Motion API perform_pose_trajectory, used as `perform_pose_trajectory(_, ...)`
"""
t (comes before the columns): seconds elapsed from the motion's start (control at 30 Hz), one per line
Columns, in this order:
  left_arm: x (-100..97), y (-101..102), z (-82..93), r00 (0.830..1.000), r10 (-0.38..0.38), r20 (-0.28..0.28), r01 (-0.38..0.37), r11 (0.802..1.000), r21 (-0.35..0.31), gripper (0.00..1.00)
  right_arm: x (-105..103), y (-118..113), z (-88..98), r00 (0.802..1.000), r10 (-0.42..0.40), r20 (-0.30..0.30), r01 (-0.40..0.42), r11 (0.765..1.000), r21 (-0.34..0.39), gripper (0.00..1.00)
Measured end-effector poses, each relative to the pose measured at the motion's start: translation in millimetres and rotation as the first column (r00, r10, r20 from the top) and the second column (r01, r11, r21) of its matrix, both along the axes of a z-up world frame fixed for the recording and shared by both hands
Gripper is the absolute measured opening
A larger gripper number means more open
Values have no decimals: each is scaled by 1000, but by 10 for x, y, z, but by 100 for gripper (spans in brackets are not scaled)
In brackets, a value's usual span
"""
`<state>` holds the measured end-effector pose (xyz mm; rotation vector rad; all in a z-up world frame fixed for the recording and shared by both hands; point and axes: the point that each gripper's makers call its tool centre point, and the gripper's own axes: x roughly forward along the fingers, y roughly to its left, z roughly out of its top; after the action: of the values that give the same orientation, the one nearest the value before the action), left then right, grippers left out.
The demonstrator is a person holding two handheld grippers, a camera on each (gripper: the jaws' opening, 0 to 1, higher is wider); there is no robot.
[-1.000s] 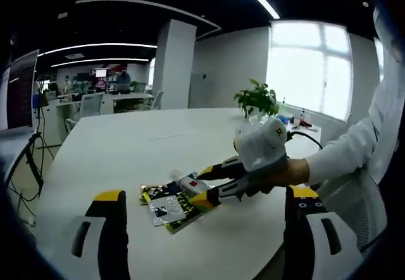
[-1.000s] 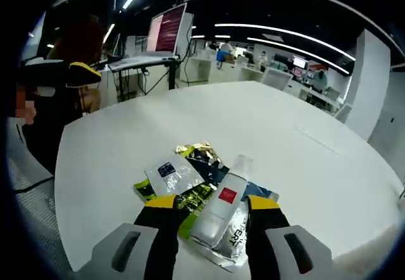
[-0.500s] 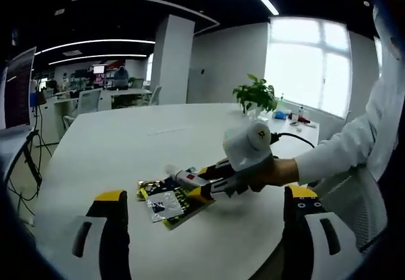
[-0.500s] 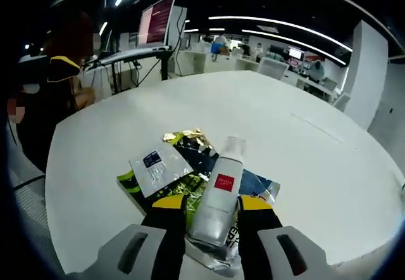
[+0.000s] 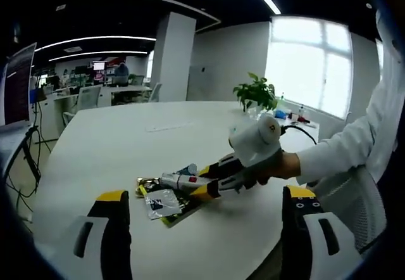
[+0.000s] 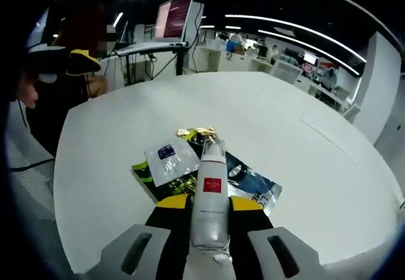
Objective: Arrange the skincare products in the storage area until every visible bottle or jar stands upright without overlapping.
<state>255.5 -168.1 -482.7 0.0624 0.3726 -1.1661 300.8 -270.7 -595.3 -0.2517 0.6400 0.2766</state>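
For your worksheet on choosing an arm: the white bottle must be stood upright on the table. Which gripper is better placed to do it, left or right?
Right. The right gripper is already shut on the white bottle, holding it above the sachets. The left gripper is open, holds nothing and is further from the pile.

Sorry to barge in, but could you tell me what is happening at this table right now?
A person is tidying skincare items on a white round table. The right gripper is shut on a white bottle with a red label, held lying along the jaws rather than upright, above a pile of sachets. The left gripper hangs open, short of the pile, holding nothing. The bottle is not yet set standing.
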Motion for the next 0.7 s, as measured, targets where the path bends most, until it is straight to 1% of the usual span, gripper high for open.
perform_pose_trajectory(0.07, 1, -2, 5, 1000, 4, 4, -4, 1000, 1, 91, -37, 21, 64, 1000, 10, 2, -10, 1000, 13, 14)
perform_pose_trajectory(0.13, 7, 5, -8, 1000, 4, -4, -4, 1000, 5, 90, -76, 40, 144, 1000, 21, 6, -22, 999, 30, 14)
perform_pose_trajectory(0.23, -1, 2, -13, 1000, -1, -7, 1, 1000, 4, 87, -158, 39, 286, 999, 42, 23, -43, 999, 30, 13)
perform_pose_trajectory(0.33, -9, -5, -23, 1000, -8, -20, 8, 1000, 2, 83, -226, 40, 386, 998, 50, 31, -52, 998, 44, 12)
perform_pose_trajectory(0.4, -53, -20, -27, 999, -15, -35, 15, 1000, 4, 78, -279, 20, 381, 998, 61, 23, -62, 997, 39, 12)
perform_pose_trajectory(0.47, -90, -46, -33, 999, -20, -46, 21, 1000, 8, 75, -312, -15, 326, 998, 63, 12, -63, 997, 34, 12)
perform_pose_trajectory(0.53, -118, -68, -28, 998, -29, -48, 29, 1000, 6, 72, -358, -33, 302, 999, 53, -6, -53, 997, 50, 11)
perform_pose_trajectory(0.6, -131, -71, -28, 998, -36, -56, 37, 999, 3, 67, -394, -35, 305, 999, 53, -10, -53, 997, 64, 11)
perform_pose_trajectory(0.7, -185, -142, -30, 991, -57, -125, 54, 998, -29, 62, -467, -44, 300, 998, 61, -26, -59, 996, 68, 11)
